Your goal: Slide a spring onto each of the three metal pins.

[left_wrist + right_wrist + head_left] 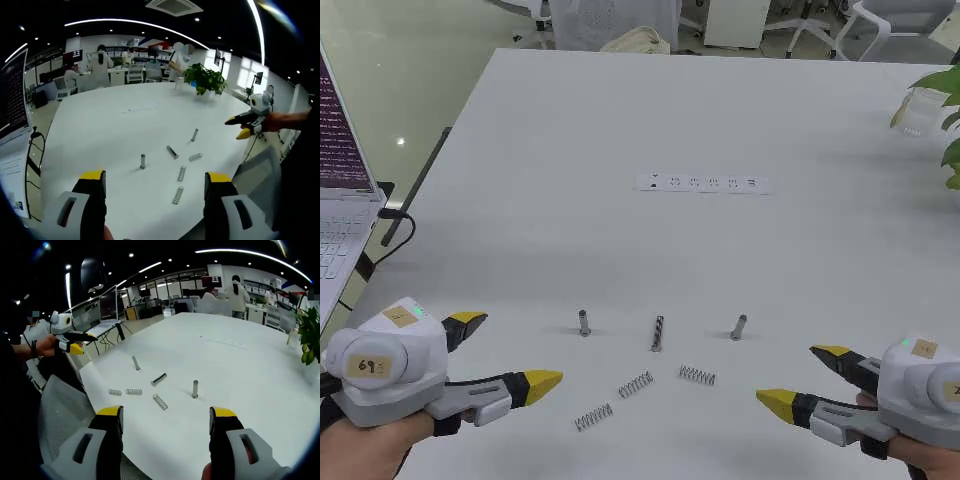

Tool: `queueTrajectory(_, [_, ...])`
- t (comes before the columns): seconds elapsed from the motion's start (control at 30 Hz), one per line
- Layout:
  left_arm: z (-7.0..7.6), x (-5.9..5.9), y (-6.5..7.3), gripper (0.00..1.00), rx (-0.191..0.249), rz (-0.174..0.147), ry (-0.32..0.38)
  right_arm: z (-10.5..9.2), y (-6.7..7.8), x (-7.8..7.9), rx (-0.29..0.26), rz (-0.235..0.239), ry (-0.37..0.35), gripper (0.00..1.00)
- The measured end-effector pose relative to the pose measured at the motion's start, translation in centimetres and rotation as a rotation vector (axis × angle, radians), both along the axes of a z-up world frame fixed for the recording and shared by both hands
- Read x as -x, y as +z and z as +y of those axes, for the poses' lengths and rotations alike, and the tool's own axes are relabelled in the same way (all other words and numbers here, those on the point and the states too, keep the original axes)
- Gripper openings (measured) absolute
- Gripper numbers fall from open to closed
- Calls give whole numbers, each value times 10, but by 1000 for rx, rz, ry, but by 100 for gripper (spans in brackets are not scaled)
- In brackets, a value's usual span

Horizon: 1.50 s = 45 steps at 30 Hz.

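Three short metal pins are in a row on the white table (620, 130): the left pin (584, 322) and right pin (739, 327) stand upright, and the middle pin (657, 333) lies on its side. Just in front of them lie three loose springs (593, 417) (636, 384) (697, 375), none on a pin. My left gripper (510, 350) hovers open at the table's near left, empty. Open and empty too, my right gripper (800, 375) is at the near right. The left gripper view has the pins (142, 161) and springs (182, 173) ahead of its jaws; the right gripper view has them (195, 389) (160, 401) too.
An open laptop (340, 200) sits at the left edge with a black cable (395, 235) beside it. A white power strip (705, 183) lies mid-table beyond the pins. A potted plant (945, 110) stands at the far right. Office chairs and people are beyond the table.
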<state>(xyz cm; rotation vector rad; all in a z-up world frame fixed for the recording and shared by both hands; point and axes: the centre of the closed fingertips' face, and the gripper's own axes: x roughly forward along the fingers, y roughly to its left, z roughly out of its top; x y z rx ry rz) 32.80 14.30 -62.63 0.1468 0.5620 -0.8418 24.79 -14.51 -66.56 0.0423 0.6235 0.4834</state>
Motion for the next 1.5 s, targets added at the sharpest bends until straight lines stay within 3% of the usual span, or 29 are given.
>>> queueTrajectory(0.23, [2,0,2,80,5,-9,-1,2,1,3,-2,-4,15,69])
queueTrajectory(0.47, [0,4,3,82,4,-8,-15,3,0,7,39,1,53,73])
queueTrajectory(1.5, [0,8,2,82,7,-4,-18,7,0,11,28,15,61,77])
